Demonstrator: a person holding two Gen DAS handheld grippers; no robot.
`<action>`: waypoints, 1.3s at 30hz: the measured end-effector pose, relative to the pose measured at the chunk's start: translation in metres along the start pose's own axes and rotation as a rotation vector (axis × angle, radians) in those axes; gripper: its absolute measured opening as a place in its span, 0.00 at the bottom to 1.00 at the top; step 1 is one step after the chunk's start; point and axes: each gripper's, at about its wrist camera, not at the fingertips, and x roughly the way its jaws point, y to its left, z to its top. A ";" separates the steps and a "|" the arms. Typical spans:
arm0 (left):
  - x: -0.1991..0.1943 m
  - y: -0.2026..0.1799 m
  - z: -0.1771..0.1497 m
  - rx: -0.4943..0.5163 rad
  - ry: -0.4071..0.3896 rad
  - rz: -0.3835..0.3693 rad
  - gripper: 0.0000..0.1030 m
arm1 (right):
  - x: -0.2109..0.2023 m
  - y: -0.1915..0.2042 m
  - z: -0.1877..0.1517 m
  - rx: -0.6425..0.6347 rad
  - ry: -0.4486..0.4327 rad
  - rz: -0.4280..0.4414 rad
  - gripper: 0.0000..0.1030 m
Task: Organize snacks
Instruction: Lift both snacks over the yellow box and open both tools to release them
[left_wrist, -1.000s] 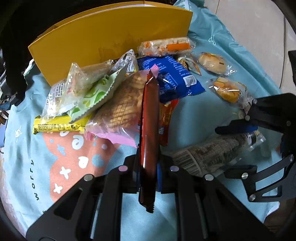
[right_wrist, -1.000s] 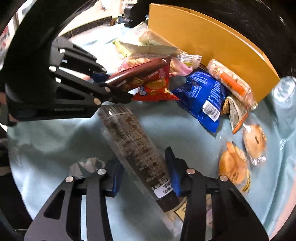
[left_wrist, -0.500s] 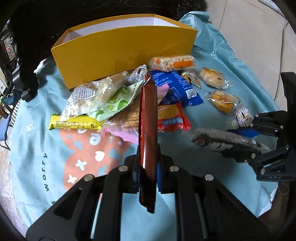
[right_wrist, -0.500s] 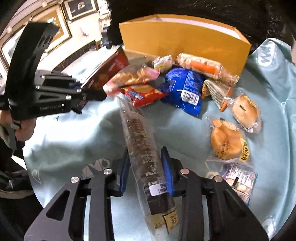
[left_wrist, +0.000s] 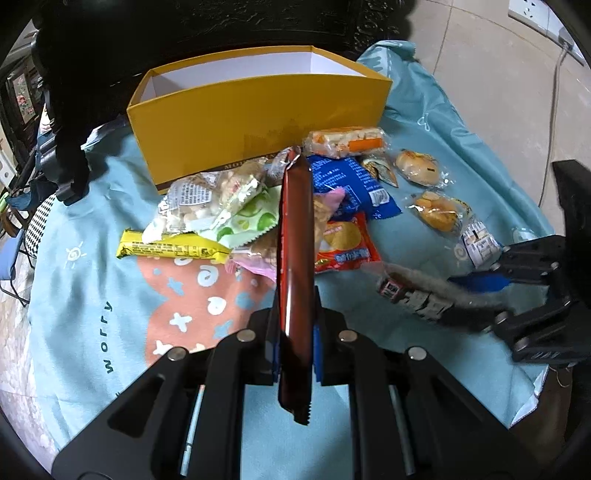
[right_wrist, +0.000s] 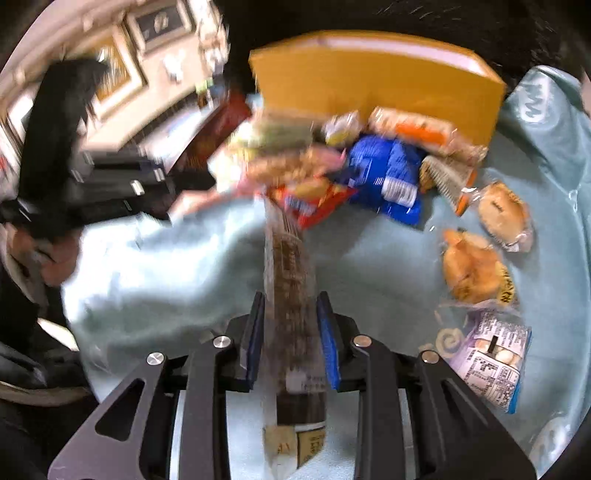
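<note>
Red snack bar (left_wrist: 295, 258) is pinched in left gripper (left_wrist: 295, 354); dark cookie sleeve (right_wrist: 291, 314) is clamped in right gripper (right_wrist: 290, 343), both raised short of yellow box (left_wrist: 258, 110).

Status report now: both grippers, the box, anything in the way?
Left gripper shut on red pack. Right gripper shut on dark pack. Yellow box open, nothing visible inside. Snack pile lies in front of box.
</note>
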 end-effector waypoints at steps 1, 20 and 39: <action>0.001 -0.001 -0.001 0.001 0.002 0.002 0.12 | 0.003 0.004 -0.001 -0.015 0.013 -0.004 0.29; -0.005 0.000 -0.008 0.006 0.001 0.021 0.12 | -0.004 0.058 0.011 -0.081 0.032 -0.223 0.25; -0.026 0.024 0.172 -0.002 -0.105 0.094 0.12 | -0.090 -0.034 0.209 0.086 -0.309 -0.167 0.26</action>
